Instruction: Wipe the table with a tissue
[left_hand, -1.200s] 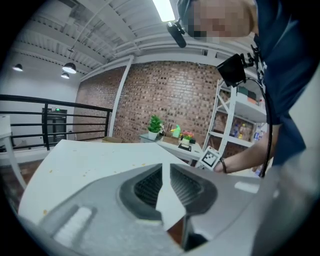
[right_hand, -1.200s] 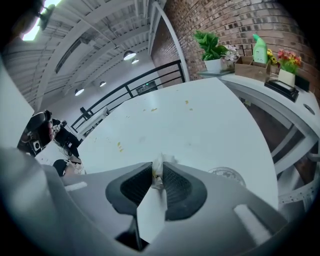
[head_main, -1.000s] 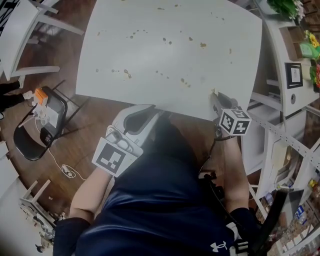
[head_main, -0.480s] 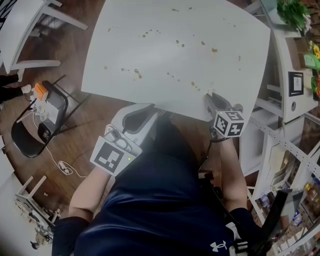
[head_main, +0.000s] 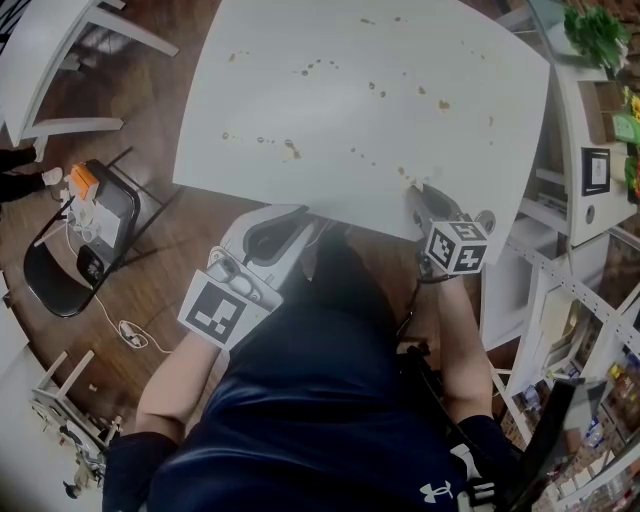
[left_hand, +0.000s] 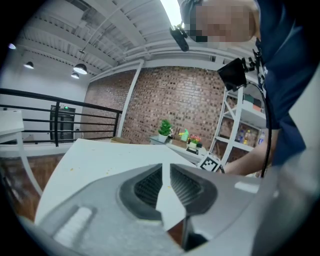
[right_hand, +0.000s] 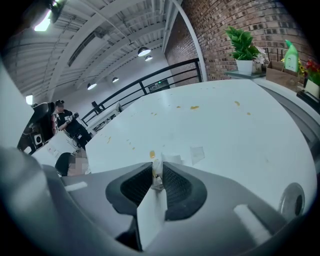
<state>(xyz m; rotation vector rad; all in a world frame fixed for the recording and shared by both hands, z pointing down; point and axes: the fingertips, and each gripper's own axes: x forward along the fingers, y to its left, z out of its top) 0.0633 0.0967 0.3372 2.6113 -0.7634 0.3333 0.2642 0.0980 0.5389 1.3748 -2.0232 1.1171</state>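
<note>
**Tissue** (right_hand: 157, 176): a small white crumpled wad, sitting pinched in the right gripper (right_hand: 157, 167) with a little of it poking past the tips. It is being held at the near right corner of the table (head_main: 300, 110), close to the near edge.

**Right gripper:** the jaws are pressing on the wad with only a slim gap between them. It is pointing down and toward the far side.

**Stains** (head_main: 290, 150): brownish spots are dotting the white top. The closest, an orange spot (right_hand: 152, 155), is lying just beyond the tips and slightly left, almost touching the tissue. The others are lying farther off, toward the far and left parts of the table.

**Left gripper** (left_hand: 166, 169): hanging off the near edge, left of the right gripper. Its jaws are standing a narrow slit apart and gripping nothing, with only tabletop showing through.

**Relation governing the wipe (judgement):** the dirt is lying far and left of the tissue. The right hand is the nearer hand and the only one holding anything, so it is looking best placed to press down and sweep away and leftward
</note>
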